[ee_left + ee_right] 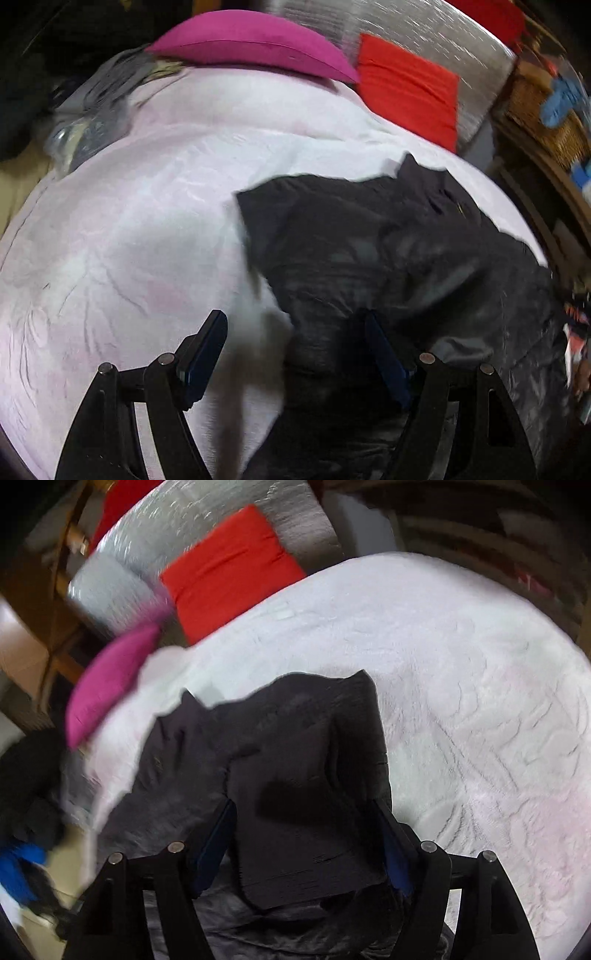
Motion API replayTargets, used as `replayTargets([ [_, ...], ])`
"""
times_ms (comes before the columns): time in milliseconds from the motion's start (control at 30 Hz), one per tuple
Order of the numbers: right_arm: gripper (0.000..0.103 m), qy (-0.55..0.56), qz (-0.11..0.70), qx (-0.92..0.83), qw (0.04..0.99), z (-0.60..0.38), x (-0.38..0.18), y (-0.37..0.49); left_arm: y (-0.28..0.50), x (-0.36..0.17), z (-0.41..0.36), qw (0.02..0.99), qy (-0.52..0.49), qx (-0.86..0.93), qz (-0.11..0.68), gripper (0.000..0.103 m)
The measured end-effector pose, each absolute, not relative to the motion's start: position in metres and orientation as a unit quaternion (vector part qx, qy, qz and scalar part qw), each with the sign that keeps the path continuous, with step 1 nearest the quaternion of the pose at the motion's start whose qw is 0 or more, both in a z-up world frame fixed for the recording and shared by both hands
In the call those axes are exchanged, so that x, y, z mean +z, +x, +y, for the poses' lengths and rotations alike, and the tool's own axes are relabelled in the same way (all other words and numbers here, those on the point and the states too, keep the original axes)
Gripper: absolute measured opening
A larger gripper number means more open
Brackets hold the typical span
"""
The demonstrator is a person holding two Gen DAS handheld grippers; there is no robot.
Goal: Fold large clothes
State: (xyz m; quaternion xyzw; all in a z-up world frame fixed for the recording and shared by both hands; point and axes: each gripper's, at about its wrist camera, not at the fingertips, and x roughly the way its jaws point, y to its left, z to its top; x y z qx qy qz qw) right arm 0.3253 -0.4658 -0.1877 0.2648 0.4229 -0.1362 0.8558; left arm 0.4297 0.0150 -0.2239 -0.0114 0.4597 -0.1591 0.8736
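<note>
A dark grey jacket [388,251] lies crumpled on a pale pink-white bedcover [140,229]. In the left wrist view my left gripper [295,325] is open just above the jacket's left edge, one finger over the bedcover and the other over the dark cloth. In the right wrist view the jacket [280,738] fills the middle, with a folded flap lying between the fingers of my right gripper [304,808]. Its jaws stand wide apart and the pads do not press on the cloth. The jacket's near part is hidden under both grippers.
A magenta cushion [251,44] and a red cushion [406,88] lie at the far end of the bed, against a silver quilted surface [406,22]. A wicker basket [543,110] stands off the bed's right side. Dark clothes [29,775] are heaped at the left.
</note>
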Motion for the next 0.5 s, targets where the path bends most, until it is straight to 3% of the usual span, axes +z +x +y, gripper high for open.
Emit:
replayTargets([
  [33, 0.059, 0.232, 0.420, -0.147, 0.865, -0.456, -0.184, 0.327, 0.426, -0.224, 0.010, 0.876, 0.000, -0.159, 0.456, 0.077],
  [67, 0.039, 0.202, 0.422, -0.156, 0.870, -0.448, -0.181, 0.326, 0.424, -0.223, 0.005, 0.878, 0.014, -0.159, 0.452, 0.077],
  [167, 0.021, 0.166, 0.417, -0.163, 0.879, -0.439, -0.172, 0.324, 0.421, -0.225, -0.006, 0.880, 0.035, -0.159, 0.445, 0.077],
  [333, 0.014, 0.165, 0.377, -0.171, 0.895, -0.447, -0.148, 0.302, 0.425, -0.221, -0.006, 0.882, 0.017, -0.156, 0.445, 0.077],
  [500, 0.014, 0.160, 0.381, -0.204, 0.887, -0.462, -0.153, 0.304, 0.425, -0.218, -0.018, 0.884, 0.025, -0.166, 0.436, 0.077],
])
